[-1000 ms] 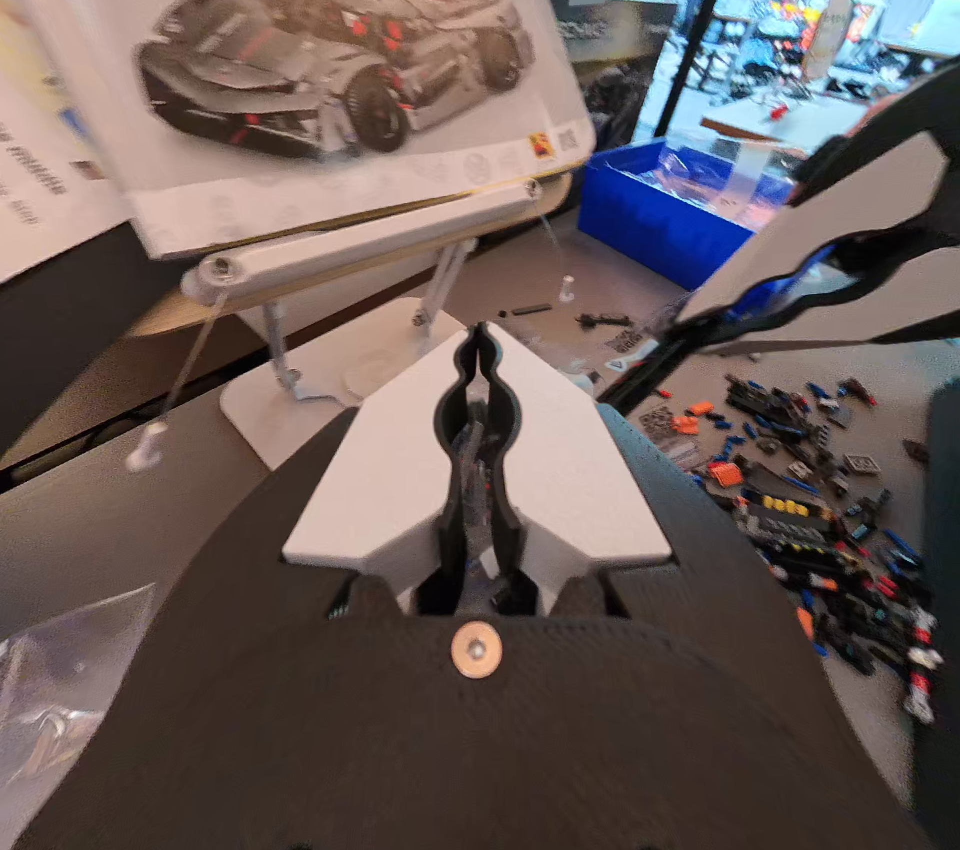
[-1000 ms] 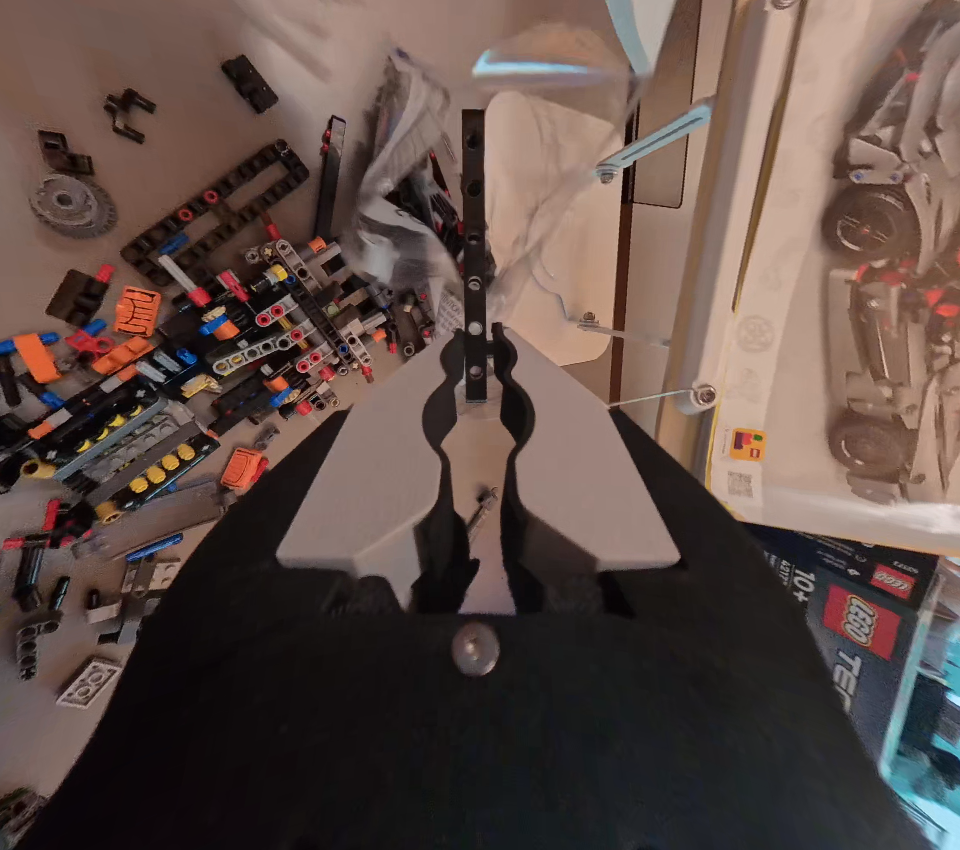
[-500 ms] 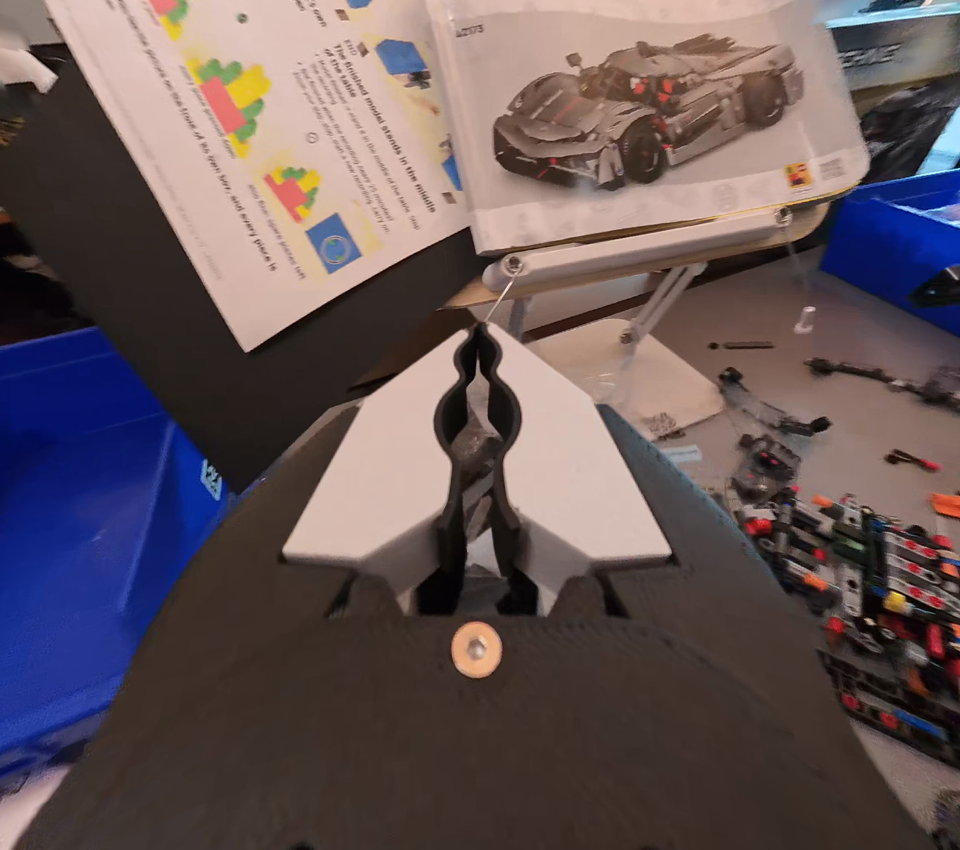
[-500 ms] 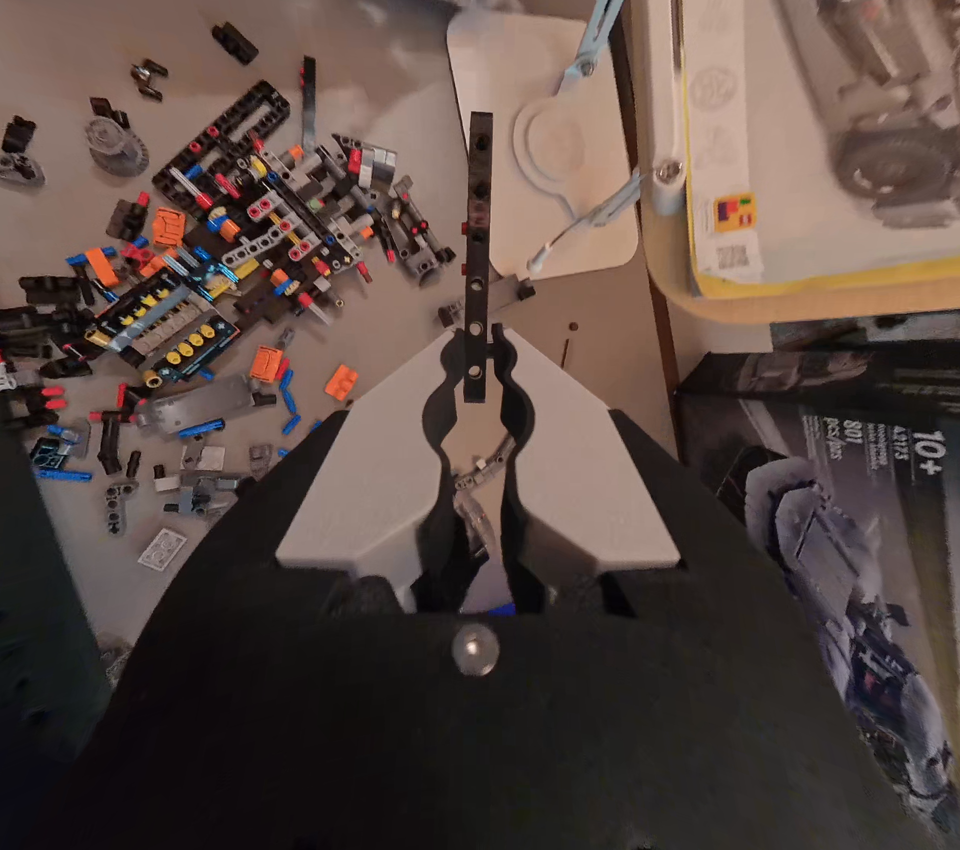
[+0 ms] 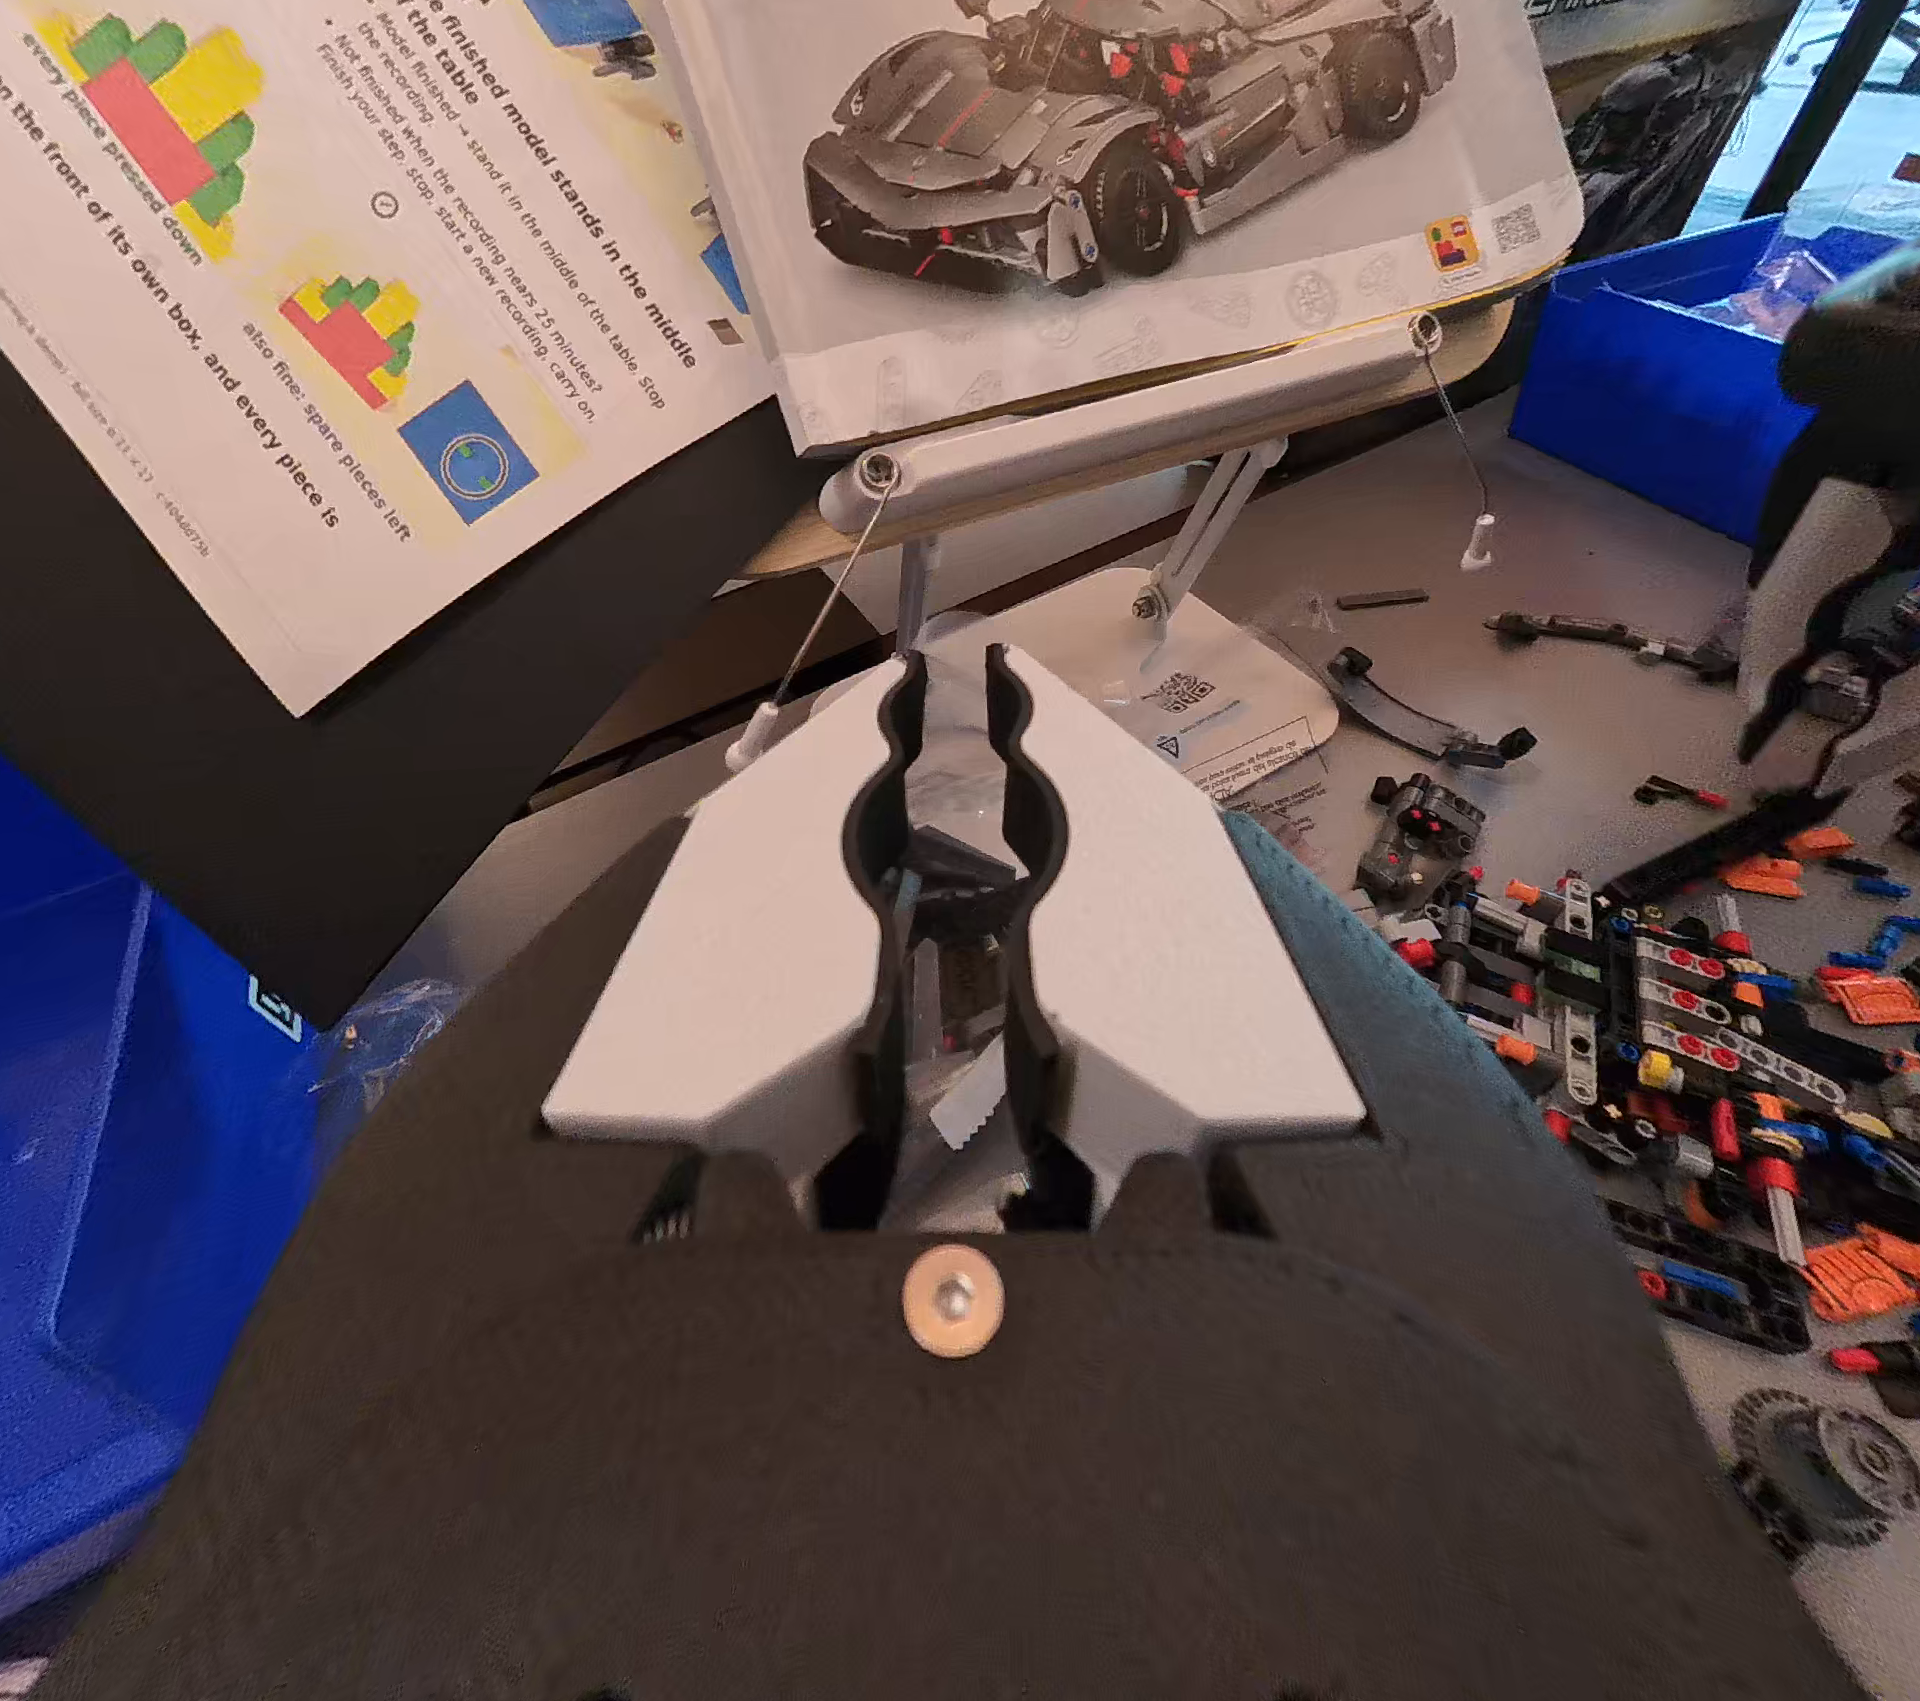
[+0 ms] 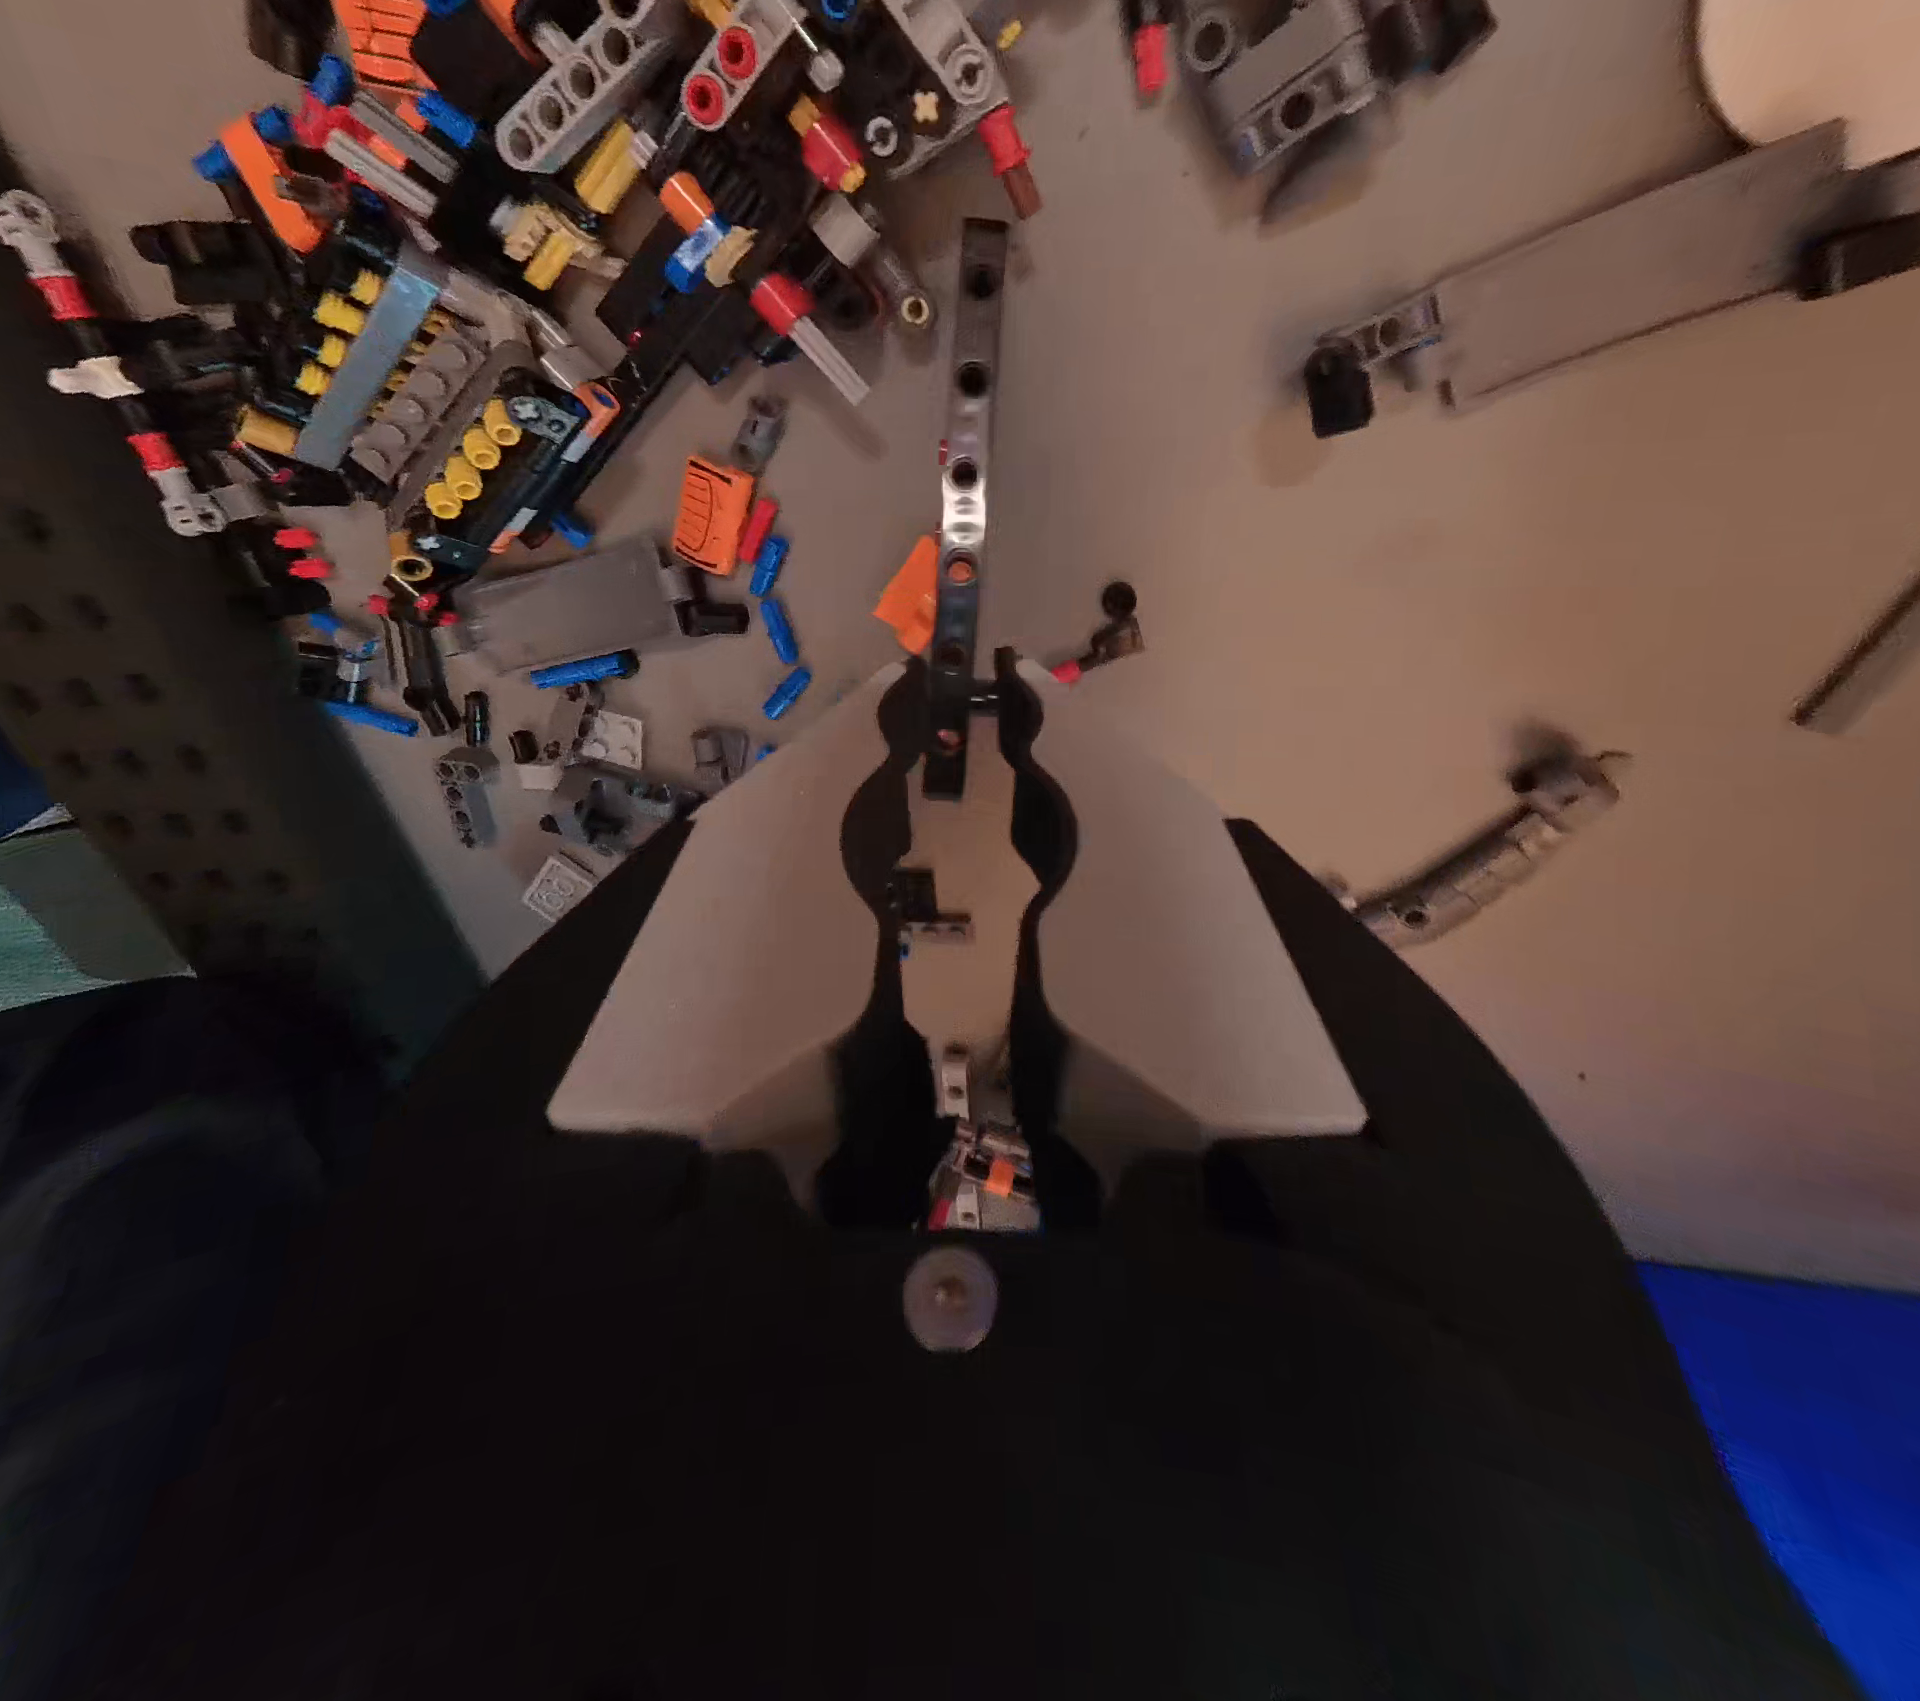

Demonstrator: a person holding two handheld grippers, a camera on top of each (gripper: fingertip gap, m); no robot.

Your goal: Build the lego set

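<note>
My left gripper (image 5: 951,664) points at the white base of the booklet stand (image 5: 1236,675). Its jaws stand a narrow gap apart, and a clear plastic bag with dark parts (image 5: 951,903) shows between and below them. My right gripper (image 6: 956,675) is shut on one end of a long black beam with holes (image 6: 968,425), held just above the table beside the pile of loose Lego parts (image 6: 644,124). The pile also shows at the right of the left wrist view (image 5: 1662,1017). The right gripper (image 5: 1849,675) appears there as a dark blur.
The instruction booklet (image 5: 1143,124) rests on the stand, with a printed sheet (image 5: 312,145) on a black board to its left. Blue bins stand at left (image 5: 104,1184) and back right (image 5: 1662,373). A grey panel (image 6: 1621,280) and a black studded plate (image 6: 125,664) lie near the pile. The grippers' ends are close to 35 cm from one another.
My left gripper swung left and then nearer the stand, and its jaws have parted slightly. My right gripper moved down close over the pile, still holding the black beam.
</note>
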